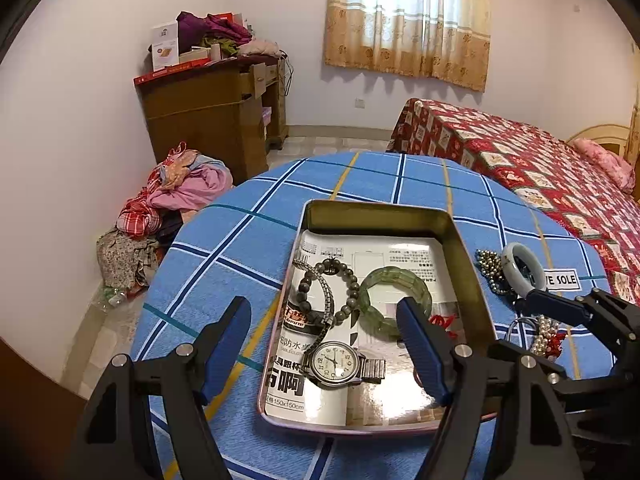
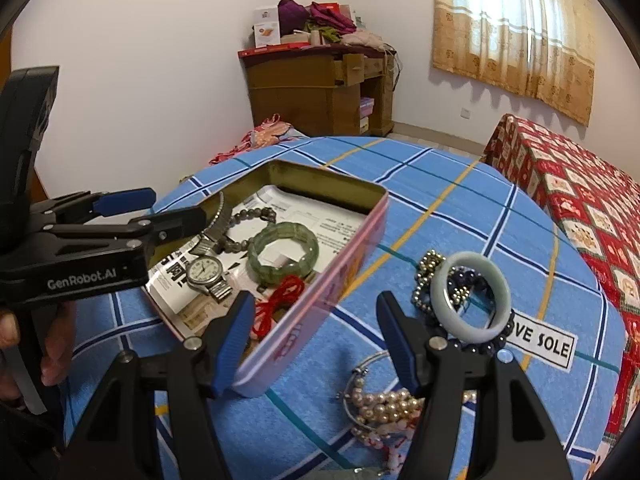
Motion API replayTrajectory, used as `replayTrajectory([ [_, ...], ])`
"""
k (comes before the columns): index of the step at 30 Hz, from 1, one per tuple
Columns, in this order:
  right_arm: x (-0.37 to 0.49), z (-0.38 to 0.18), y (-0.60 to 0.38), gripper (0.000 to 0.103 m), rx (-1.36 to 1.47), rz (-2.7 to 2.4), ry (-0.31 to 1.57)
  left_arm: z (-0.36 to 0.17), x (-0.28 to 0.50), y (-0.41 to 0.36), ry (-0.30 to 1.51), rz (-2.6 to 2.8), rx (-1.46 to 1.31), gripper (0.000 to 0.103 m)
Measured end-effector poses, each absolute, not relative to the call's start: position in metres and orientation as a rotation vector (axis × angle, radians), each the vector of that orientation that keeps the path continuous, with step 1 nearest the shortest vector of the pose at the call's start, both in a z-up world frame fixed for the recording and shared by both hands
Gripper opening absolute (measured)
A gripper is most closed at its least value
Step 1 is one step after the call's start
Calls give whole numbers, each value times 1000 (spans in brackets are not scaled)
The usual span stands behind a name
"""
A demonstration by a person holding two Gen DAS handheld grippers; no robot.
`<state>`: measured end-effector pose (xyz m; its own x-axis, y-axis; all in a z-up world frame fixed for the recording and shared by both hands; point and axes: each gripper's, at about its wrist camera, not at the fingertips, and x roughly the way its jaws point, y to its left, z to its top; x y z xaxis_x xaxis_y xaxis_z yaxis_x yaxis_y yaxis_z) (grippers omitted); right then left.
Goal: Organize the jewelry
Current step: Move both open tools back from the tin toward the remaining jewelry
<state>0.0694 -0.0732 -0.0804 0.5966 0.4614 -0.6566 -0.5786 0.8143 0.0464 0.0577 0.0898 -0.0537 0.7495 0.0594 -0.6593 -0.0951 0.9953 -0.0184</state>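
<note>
Bangle (image 2: pixel 472 295) is seen propped on beads, just right of the right tongs (image 2: pixel 316 344). Both tongs are held released; the left tongs (image 1: pixel 324 344) are farther off, over the tin (image 1: pixel 468 264).

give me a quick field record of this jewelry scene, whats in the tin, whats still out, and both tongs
container: open tin, lined with printed paper
in tin: wristwatch, dark bead bracelet, green bangle, red cord
outside on cloth: pale jade bangle, metal bead strand, pearl strand, dark blue beads
surface: blue checked cloth
left tongs: open, over the tin, empty
right tongs: open, empty, straddling the tin's near wall
</note>
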Motion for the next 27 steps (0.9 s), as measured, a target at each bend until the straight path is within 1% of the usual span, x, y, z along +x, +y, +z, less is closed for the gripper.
replayTrajectory([
  [8,67,-81,-96,68,-157,569,709,-54,54,83,723,83,-46,75],
  [19,61,-104,-181,68,-98,383,783,-60,47,57,746,70,-33,75],
  [24,63,-106,-188,68,-75,376,794,-68,49,42,769,65,15,75],
  [27,61,-103,-184,68,-76,399,786,-73,52,46,788,101,30,75],
])
